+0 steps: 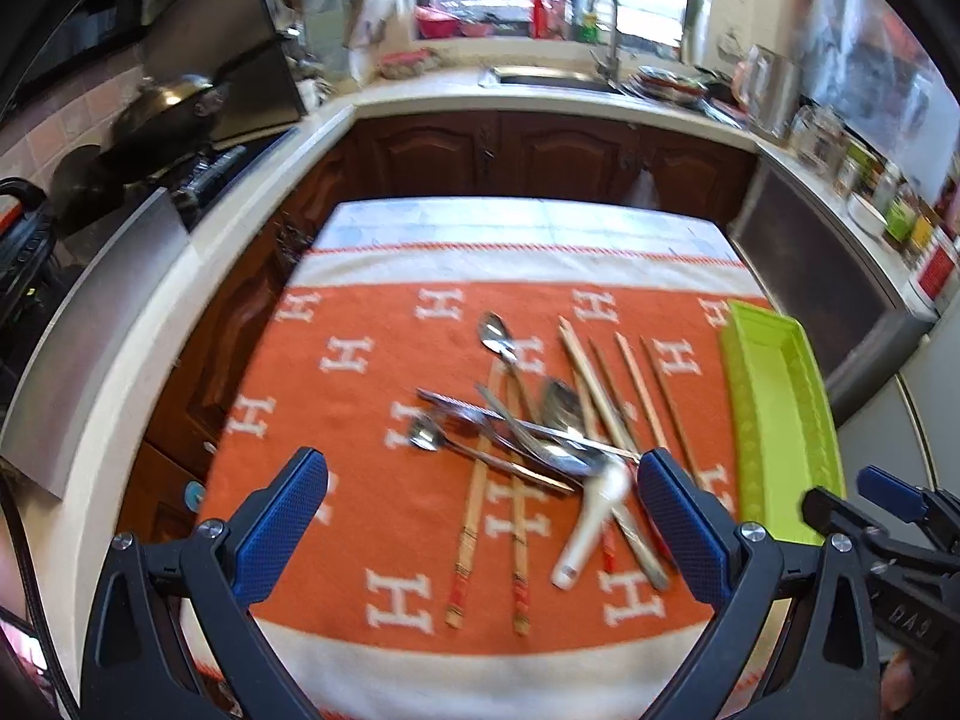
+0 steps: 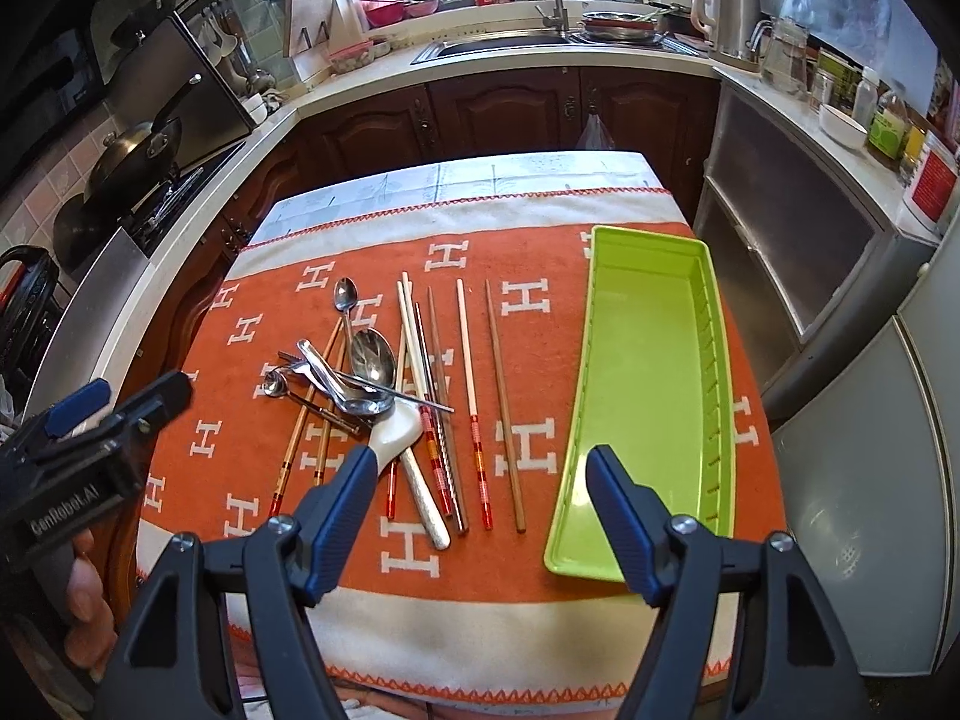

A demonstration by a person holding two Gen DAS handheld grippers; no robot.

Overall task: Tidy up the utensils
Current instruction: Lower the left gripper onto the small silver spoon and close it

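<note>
Nothing is sorted yet: the long lime-green plastic tray point(image 2: 654, 360) lies empty at the right of the orange patterned cloth point(image 2: 540, 360), while the heap of metal spoons, a white ceramic spoon and wooden chopsticks point(image 2: 390, 384) sits left of it; both the left gripper point(image 1: 480, 516) and right gripper point(image 2: 480, 510) hover released, grasping nothing

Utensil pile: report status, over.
Left gripper open, empty, above the utensil pile. Right gripper open, empty. Green tray empty, right of pile. Spoons and chopsticks crossed, tangled; nothing sorted yet.
</note>
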